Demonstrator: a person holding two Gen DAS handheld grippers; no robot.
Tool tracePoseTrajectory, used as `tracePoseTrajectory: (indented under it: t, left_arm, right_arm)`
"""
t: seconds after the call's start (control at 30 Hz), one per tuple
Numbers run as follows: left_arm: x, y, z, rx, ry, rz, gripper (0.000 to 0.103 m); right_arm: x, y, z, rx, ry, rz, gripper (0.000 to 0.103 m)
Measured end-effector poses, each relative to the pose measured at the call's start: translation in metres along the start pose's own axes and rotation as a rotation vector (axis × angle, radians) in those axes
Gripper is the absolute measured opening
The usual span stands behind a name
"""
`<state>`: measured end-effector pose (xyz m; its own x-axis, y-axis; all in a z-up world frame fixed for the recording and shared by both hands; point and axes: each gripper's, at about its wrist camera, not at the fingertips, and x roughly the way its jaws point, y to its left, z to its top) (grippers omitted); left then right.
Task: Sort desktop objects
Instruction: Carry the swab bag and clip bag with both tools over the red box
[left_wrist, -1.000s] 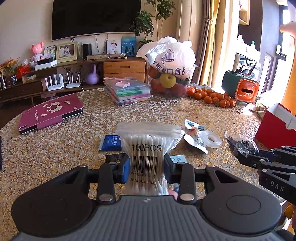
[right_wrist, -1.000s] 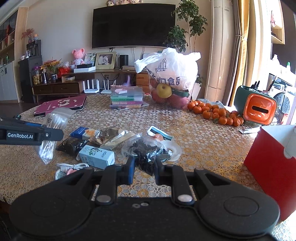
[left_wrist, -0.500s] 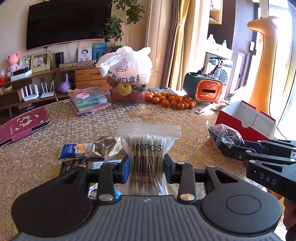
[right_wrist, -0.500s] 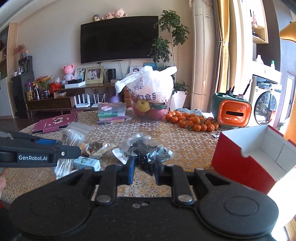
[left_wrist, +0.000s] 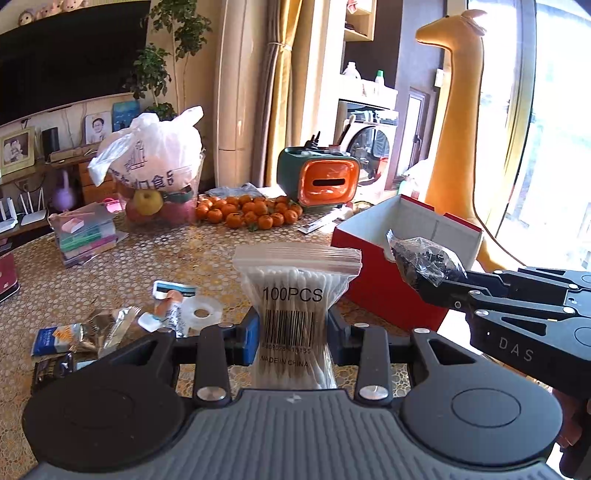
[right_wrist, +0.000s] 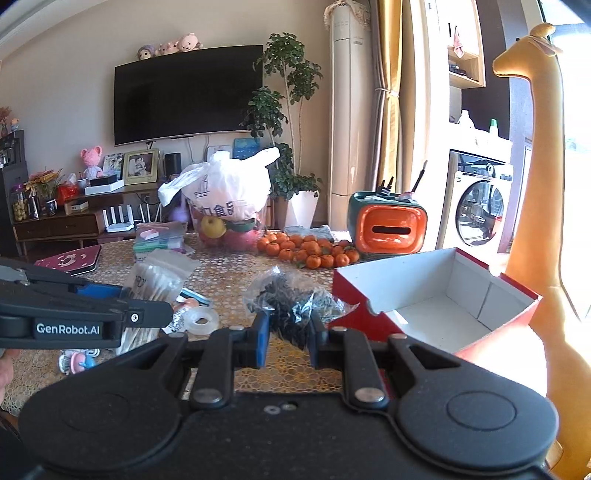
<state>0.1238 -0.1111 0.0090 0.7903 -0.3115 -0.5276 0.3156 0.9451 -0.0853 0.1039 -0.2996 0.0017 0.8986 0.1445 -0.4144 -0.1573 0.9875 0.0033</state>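
My left gripper (left_wrist: 291, 332) is shut on a clear zip bag of cotton swabs (left_wrist: 293, 295) marked 100PCS, held upright above the table. My right gripper (right_wrist: 287, 334) is shut on a clear bag of small black pieces (right_wrist: 291, 306); the same black bag (left_wrist: 424, 260) shows at the right in the left wrist view. An open red box (right_wrist: 436, 306) with a white inside stands just right of both bags, and the red box (left_wrist: 384, 288) sits directly behind the swabs. The left gripper (right_wrist: 147, 317) with the swab bag (right_wrist: 155, 284) appears at left in the right wrist view.
Loose packets (left_wrist: 107, 325), a tape roll (left_wrist: 201, 312) and a white sachet lie on the patterned tablecloth (left_wrist: 155, 258) at left. Behind are tangerines (left_wrist: 251, 214), a bagged fruit bowl (left_wrist: 155, 173), an orange tissue holder (left_wrist: 325, 181), stacked folders (left_wrist: 85, 236) and a yellow giraffe figure (right_wrist: 535, 184).
Both grippers have swung right with their bags, away from the pile of packets. The red box has come from the right edge to just beyond both bags.
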Motion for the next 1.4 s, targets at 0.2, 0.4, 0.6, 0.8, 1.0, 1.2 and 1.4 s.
tracePoseTrajectory:
  t: [0.2, 0.4, 0.6, 0.8, 1.0, 1.2, 1.4]
  left_arm:
    - [0.023, -0.031, 0.015, 0.021, 0.007, -0.062, 0.035]
    - [0.053, -0.055, 0.035, 0.038, 0.027, -0.124, 0.035]
    - [0.083, -0.078, 0.055, 0.077, 0.028, -0.155, 0.035]
    - [0.113, -0.093, 0.068, 0.11, 0.047, -0.184, 0.035]
    - [0.148, -0.101, 0.084, 0.142, 0.077, -0.204, 0.035]
    - [0.183, -0.105, 0.096, 0.151, 0.107, -0.216, 0.035]
    - [0.215, -0.113, 0.101, 0.179, 0.132, -0.213, 0.035]
  right_arm:
    - [0.002, -0.036, 0.0, 0.016, 0.004, -0.044, 0.02]
    - [0.009, -0.065, 0.005, 0.018, 0.012, -0.074, 0.02]
    - [0.025, -0.087, 0.006, 0.008, 0.031, -0.103, 0.02]
    - [0.044, -0.11, 0.009, 0.019, 0.056, -0.112, 0.02]
    - [0.066, -0.132, 0.014, 0.031, 0.088, -0.113, 0.02]
    - [0.095, -0.153, 0.014, 0.035, 0.151, -0.105, 0.02]
    - [0.119, -0.163, 0.01, 0.019, 0.199, -0.107, 0.02]
